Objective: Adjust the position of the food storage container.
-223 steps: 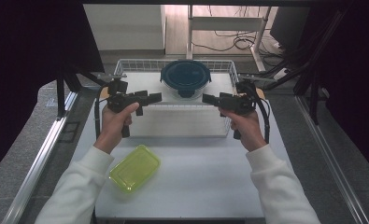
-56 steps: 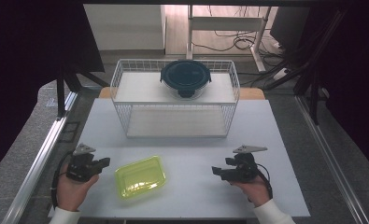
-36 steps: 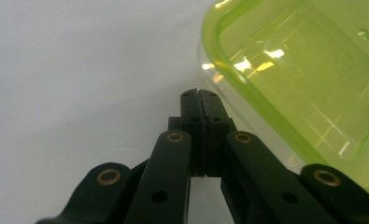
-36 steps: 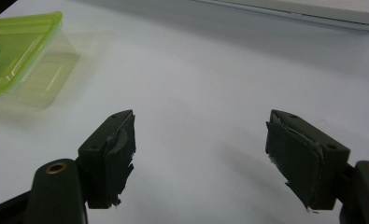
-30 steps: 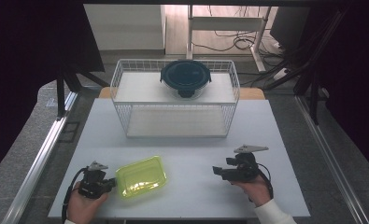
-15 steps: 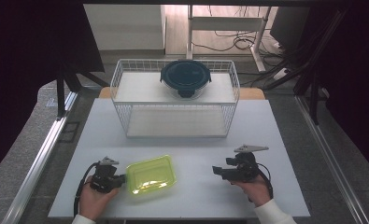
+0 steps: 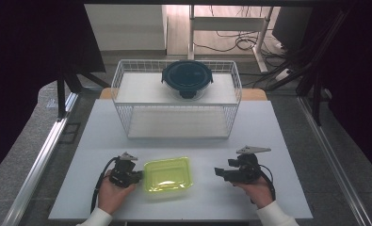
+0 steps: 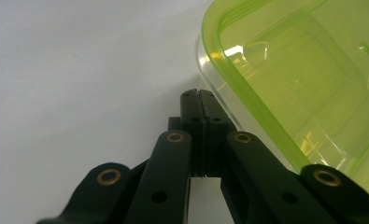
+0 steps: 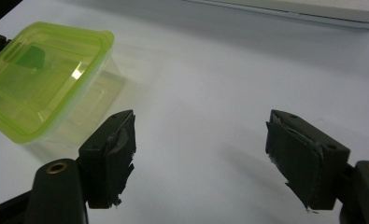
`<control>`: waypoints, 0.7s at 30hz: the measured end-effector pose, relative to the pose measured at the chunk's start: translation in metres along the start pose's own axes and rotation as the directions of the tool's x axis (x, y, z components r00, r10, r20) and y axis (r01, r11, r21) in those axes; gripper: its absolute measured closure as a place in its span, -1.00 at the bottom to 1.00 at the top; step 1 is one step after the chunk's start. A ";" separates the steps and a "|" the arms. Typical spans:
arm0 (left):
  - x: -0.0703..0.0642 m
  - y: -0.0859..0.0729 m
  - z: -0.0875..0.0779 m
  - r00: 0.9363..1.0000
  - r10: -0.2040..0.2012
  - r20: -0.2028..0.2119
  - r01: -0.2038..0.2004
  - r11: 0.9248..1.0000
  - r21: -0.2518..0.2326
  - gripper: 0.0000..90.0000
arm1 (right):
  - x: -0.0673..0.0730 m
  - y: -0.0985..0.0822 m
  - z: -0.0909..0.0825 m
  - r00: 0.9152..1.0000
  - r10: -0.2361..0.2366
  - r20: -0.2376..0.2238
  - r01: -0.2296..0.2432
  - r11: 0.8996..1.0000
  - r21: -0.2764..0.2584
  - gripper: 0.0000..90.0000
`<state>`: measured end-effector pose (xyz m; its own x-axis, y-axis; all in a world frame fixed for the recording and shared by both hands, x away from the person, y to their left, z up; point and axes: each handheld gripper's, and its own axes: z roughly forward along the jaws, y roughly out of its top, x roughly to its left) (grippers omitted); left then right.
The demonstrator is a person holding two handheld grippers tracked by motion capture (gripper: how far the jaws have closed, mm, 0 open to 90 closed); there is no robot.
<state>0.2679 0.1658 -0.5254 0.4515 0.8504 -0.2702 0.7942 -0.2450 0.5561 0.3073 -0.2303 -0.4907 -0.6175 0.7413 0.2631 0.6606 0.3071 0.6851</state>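
A clear tub with a lime-green lid [image 7: 167, 173] lies on the white table near the front edge, also seen in the left gripper view [image 8: 303, 84] and the right gripper view [image 9: 42, 79]. My left gripper [image 7: 137, 176] is shut with nothing between its jaws; the tips [image 8: 198, 95] rest against the tub's left wall just under the lid's rim. My right gripper [image 7: 217, 172] rests on the table to the tub's right, a short gap away. It stands open [image 9: 201, 154] with only bare table between the jaws.
A white wire basket [image 7: 122, 117] stands at the back of the table, with a dark round lidded bowl [image 7: 187, 77] on its upper shelf. White tabletop [image 7: 268, 132] lies between the basket and the grippers. Metal rails run along both sides.
My left gripper slid right along the front of the table and reached the tub, which shifted right and turned square to the edge. The right gripper stayed put.
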 end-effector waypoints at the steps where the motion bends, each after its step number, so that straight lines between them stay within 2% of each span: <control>1: -0.002 0.002 0.002 1.000 0.003 0.003 -0.003 1.000 0.003 1.00 | 0.000 0.000 0.000 1.000 -0.001 -0.001 0.001 1.000 -0.001 -0.47; 7: -0.006 0.008 0.009 1.000 0.006 0.026 -0.006 1.000 0.004 1.00 | 0.001 0.000 0.000 1.000 -0.002 0.000 0.002 1.000 -0.002 -0.47; 21: -0.013 0.016 0.018 0.999 0.019 0.049 -0.020 1.000 0.008 1.00 | 0.002 0.000 0.001 1.000 -0.002 0.001 0.002 1.000 -0.003 -0.47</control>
<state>0.2825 0.1422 -0.5273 0.4863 0.8215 -0.2978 0.7885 -0.2656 0.5548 0.3062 -0.2282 -0.4904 -0.6187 0.7411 0.2607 0.6576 0.3070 0.6880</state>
